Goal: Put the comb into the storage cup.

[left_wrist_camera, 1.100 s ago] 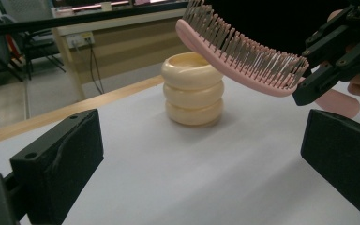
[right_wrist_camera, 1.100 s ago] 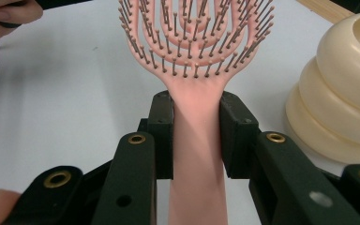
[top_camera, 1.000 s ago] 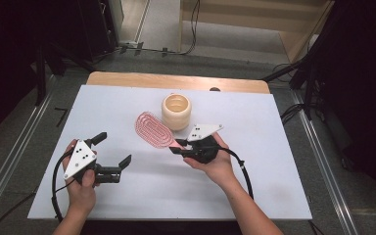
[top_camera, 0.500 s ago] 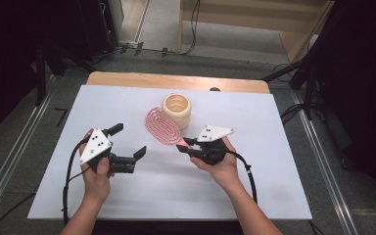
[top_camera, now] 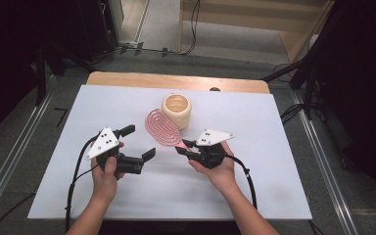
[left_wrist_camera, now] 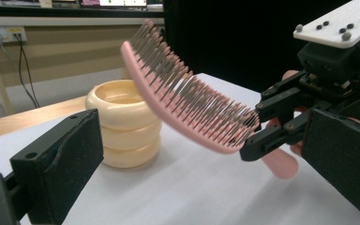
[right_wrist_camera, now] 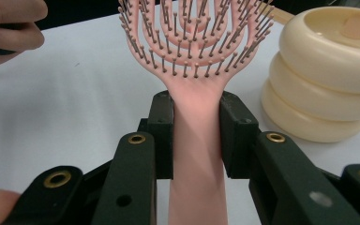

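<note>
A pink vented hairbrush (top_camera: 161, 127) is held off the table, bristles turned toward the left. My right gripper (top_camera: 185, 147) is shut on its handle (right_wrist_camera: 197, 140), with both pads pressing just below the brush head (right_wrist_camera: 194, 37). To the left of the brush, my left gripper (top_camera: 138, 142) stands open with nothing between its jaws. In the left gripper view the brush (left_wrist_camera: 187, 101) hangs between and beyond those jaws, apart from them. A cream ribbed cup (top_camera: 176, 110) stands upright just behind the brush.
The white tabletop (top_camera: 274, 127) has free room to the left, right and front. A wooden strip (top_camera: 127, 79) runs along its far edge. The cup (right_wrist_camera: 328, 70) is close to the right of the brush head. A black cable (top_camera: 247, 181) trails from the right gripper.
My left gripper has moved to the right and a little farther up the table, closer to the brush. The right gripper and brush have barely shifted.
</note>
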`<control>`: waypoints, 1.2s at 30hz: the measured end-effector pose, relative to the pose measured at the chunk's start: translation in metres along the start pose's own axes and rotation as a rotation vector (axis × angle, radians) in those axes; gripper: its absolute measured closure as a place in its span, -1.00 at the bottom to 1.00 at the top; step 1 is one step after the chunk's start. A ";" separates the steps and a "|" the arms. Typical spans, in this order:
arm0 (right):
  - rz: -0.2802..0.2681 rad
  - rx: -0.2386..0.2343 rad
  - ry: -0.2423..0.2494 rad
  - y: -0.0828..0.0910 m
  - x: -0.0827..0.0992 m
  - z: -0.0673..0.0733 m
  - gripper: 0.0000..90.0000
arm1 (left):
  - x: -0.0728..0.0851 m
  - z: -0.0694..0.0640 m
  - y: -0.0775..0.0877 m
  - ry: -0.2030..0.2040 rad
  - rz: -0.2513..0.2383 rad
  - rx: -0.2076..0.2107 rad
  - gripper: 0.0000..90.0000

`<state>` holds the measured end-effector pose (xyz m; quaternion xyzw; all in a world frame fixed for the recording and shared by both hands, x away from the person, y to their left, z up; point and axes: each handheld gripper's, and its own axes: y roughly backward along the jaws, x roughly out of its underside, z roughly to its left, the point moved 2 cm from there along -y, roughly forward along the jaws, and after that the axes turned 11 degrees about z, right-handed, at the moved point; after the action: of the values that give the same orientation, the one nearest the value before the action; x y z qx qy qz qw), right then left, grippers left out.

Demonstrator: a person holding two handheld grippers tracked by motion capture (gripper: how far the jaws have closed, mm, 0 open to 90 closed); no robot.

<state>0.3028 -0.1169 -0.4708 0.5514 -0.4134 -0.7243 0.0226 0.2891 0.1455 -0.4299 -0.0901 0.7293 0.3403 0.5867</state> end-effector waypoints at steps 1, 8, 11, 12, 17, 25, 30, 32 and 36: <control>0.001 0.005 0.004 -0.001 0.000 0.001 0.51 | 0.000 0.000 0.000 0.005 0.001 0.006 -1.00; -0.012 -0.003 0.018 -0.005 0.000 0.008 0.51 | 0.001 -0.002 -0.006 0.057 0.016 0.023 -1.00; -0.016 -0.006 0.030 -0.006 0.000 0.013 0.51 | 0.001 -0.002 -0.009 0.087 0.021 0.033 -1.00; -0.020 -0.008 0.033 -0.006 -0.001 0.014 0.51 | 0.000 -0.002 -0.010 0.100 0.029 0.028 -0.96; -0.021 -0.021 0.048 -0.010 -0.002 0.020 0.51 | -0.001 -0.001 -0.011 0.150 0.036 0.010 -0.80; -0.040 -0.023 0.084 -0.012 -0.005 0.032 0.51 | 0.000 -0.001 -0.014 0.202 0.045 0.002 -0.49; -0.039 -0.009 0.098 -0.012 -0.006 0.036 0.51 | -0.001 -0.001 -0.013 0.226 0.044 0.009 -0.26; -0.039 -0.011 0.099 -0.012 -0.006 0.036 0.51 | -0.001 -0.001 -0.013 0.237 0.044 0.016 -0.23; -0.041 0.001 0.106 -0.012 -0.007 0.036 0.51 | -0.001 0.000 -0.012 0.243 0.040 0.032 -0.10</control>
<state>0.2807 -0.0853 -0.4711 0.5972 -0.4008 -0.6942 0.0293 0.2962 0.1364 -0.4341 -0.1065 0.8022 0.3269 0.4882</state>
